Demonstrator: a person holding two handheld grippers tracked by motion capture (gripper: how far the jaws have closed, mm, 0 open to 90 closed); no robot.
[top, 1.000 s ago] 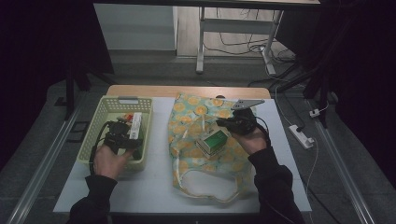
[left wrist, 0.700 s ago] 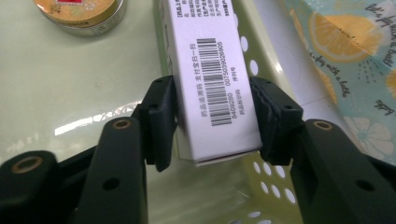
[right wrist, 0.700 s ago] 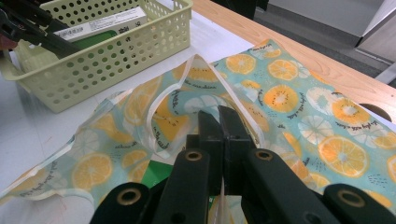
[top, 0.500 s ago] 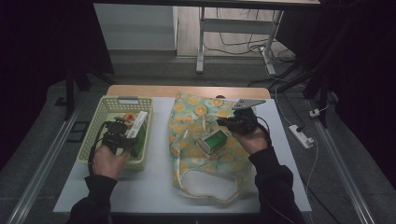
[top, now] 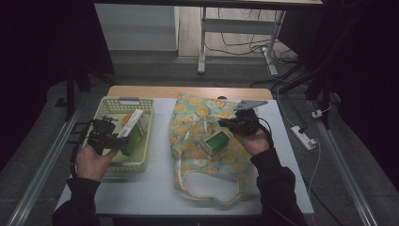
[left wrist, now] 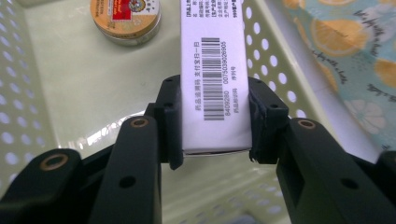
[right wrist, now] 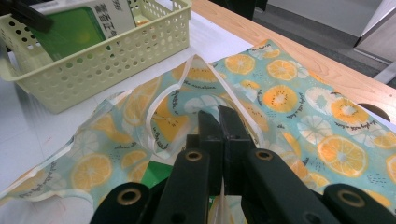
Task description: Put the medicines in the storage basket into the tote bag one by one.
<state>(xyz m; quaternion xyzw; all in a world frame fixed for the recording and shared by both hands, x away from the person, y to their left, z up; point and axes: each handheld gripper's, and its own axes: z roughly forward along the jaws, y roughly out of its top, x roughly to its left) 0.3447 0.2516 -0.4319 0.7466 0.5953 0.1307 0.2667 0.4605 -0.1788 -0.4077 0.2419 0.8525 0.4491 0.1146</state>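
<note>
1. The left gripper [left wrist: 212, 123] is clamped on a long white-and-green cardboard box [left wrist: 212, 70]; its jaws have just been closing, and both pads now press the box's narrow sides, with the barcode face turned toward the camera in the left gripper view.
2. In the high view the left gripper [top: 109, 136] holds that box [top: 134, 132] tilted over the pale yellow perforated plastic basket [top: 120, 106], one end raised above the rim.
3. The right gripper [right wrist: 218, 123] has its jaws fully together, pinching a white-trimmed edge of the turquoise fabric bag printed with orange slices [right wrist: 289, 98]; a strip of the cloth passes between the pads.
4. In the high view the right gripper [top: 235, 123] sits at the bag's upper right part, with the bag [top: 197, 117] spread flat on the white tabletop [top: 150, 193].
5. Count: two grippers, one basket, one bag, one round orange-lidded tin [left wrist: 125, 18] on the basket floor, and two boxes, namely the held one and a smaller green-and-white box [top: 214, 143] lying at the bag's opening.
6. The smaller box lies just below and left of the right gripper in the high view, near it; whether they touch I cannot tell.
7. The tin lies beyond the left gripper's jaws, apart from the held box.
</note>
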